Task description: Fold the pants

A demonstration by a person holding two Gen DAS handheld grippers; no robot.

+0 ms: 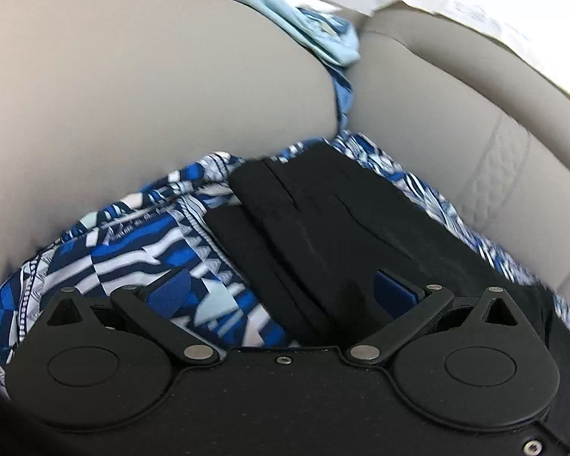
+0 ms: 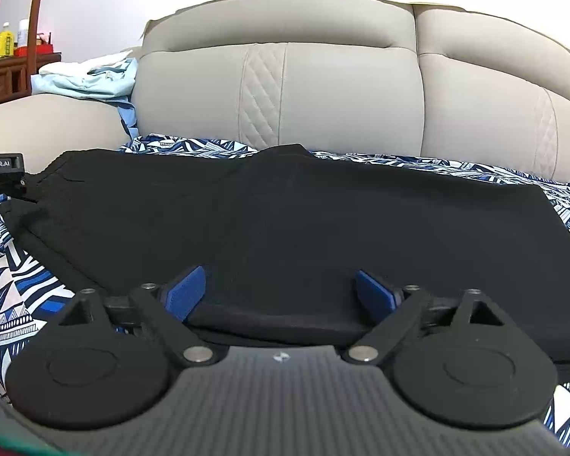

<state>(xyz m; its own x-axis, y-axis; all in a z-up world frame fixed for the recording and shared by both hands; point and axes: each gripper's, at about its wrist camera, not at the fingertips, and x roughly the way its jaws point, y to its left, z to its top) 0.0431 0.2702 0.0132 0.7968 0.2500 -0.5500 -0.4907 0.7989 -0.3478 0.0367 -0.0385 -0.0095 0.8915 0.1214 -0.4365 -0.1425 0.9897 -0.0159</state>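
Observation:
Black pants (image 2: 285,220) lie spread flat on a blue-and-white patterned cloth (image 2: 15,277) on the sofa seat. In the left wrist view the pants' end (image 1: 323,235) with its seams lies between the fingers. My left gripper (image 1: 281,288) is open, low over the pants' edge, with its left blue pad (image 1: 171,288) over the patterned cloth. My right gripper (image 2: 281,292) is open, with the near edge of the pants between its blue pads (image 2: 188,292). The left gripper's body (image 2: 2,174) shows at the left edge of the right wrist view.
The beige sofa backrest (image 2: 342,95) rises behind the pants, and the armrest (image 1: 133,95) bulges to the left. Light-blue folded clothes (image 2: 91,79) lie on the armrest. A wooden cabinet with bottles (image 2: 11,49) stands far left.

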